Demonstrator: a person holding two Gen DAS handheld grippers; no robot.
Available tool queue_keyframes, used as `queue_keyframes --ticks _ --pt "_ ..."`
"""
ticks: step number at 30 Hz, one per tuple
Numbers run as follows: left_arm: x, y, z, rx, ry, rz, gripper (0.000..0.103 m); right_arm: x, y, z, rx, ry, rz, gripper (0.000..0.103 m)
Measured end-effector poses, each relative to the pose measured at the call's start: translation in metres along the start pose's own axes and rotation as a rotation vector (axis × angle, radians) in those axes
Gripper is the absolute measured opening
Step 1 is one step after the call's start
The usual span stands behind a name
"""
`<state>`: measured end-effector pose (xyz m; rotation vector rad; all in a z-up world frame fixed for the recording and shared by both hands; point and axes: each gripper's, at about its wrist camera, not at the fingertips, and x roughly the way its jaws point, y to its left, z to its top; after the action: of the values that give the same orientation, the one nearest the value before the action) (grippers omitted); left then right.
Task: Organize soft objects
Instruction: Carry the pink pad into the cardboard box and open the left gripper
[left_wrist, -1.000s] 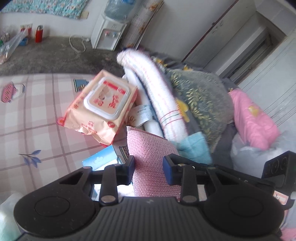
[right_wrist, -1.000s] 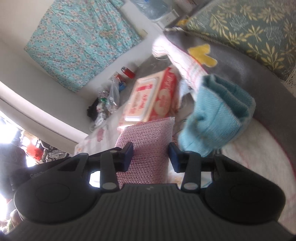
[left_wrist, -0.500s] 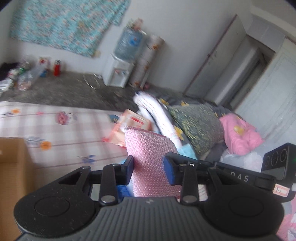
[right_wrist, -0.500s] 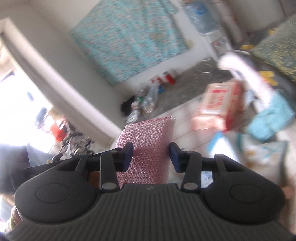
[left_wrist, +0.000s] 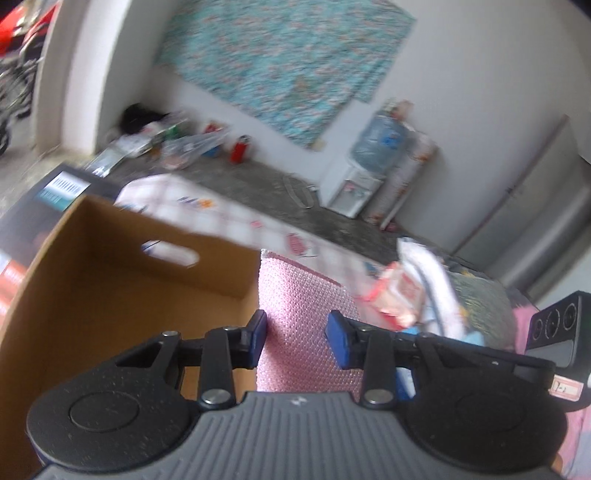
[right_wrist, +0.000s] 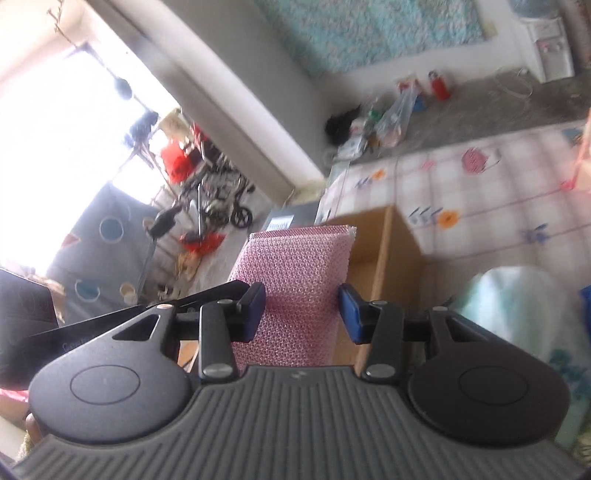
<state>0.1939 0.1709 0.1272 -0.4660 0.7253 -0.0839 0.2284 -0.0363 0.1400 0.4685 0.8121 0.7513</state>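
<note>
pink sponge pad (left_wrist: 303, 317) sits upright between both sets of jaws, held from two sides: left gripper (left_wrist: 295, 338) and right gripper (right_wrist: 302, 313) each have their blue pads against its flanks, jaws at a medium gap set by the pad's width, not wide, not pinched flat

pad sticks out well past the fingertips in both views; top edge is square in the right wrist view (right_wrist: 301, 266), bubbly knit texture readable

left gripper: pointing roughly level and a bit up toward the far wall, rolled slightly. cardboard box (left_wrist: 110, 280) open just left of and below the left jaws, brown inside, hand-slot cut in its far wall; the pad's left edge overlaps the box's right wall in view. can't tell if the pad is over the opening or just beside it

right gripper: tilted hard, room horizon runs diagonal. same box (right_wrist: 384, 258) shows behind and right of the pad, just past the right jaw

further out, right of the left jaws: blurred pile of soft stuff on the bed, red-and-white wipes pack (left_wrist: 397, 299), white rolled towel (left_wrist: 428, 273), leaf-print pillow (left_wrist: 480, 306). checked bedsheet (right_wrist: 480, 206) beyond the box. water dispenser (left_wrist: 365, 177) against the far wall

both frames motion-blurred, fine detail unreliable
</note>
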Motion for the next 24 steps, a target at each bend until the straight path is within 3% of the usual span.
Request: queue_keyframes --ticks 6,15,17,24 --pt "0.029 0.045 0.013 -0.087 0.024 0.022 0.035 0.054 0.015 -0.006 -0.020 0.068 -0.044 0.044" --pt "0.083 0.110 0.012 -0.190 0.121 0.029 0.035 0.132 -0.012 0.016 -0.024 0.134 -0.140 0.045" --pt "0.098 0.117 0.009 -0.191 0.152 0.033 0.038 0.139 -0.019 0.020 0.006 0.142 -0.110 0.050" --pt "0.123 0.135 0.003 -0.190 0.214 0.088 0.041 0.118 -0.030 0.027 0.044 0.103 -0.014 0.051"
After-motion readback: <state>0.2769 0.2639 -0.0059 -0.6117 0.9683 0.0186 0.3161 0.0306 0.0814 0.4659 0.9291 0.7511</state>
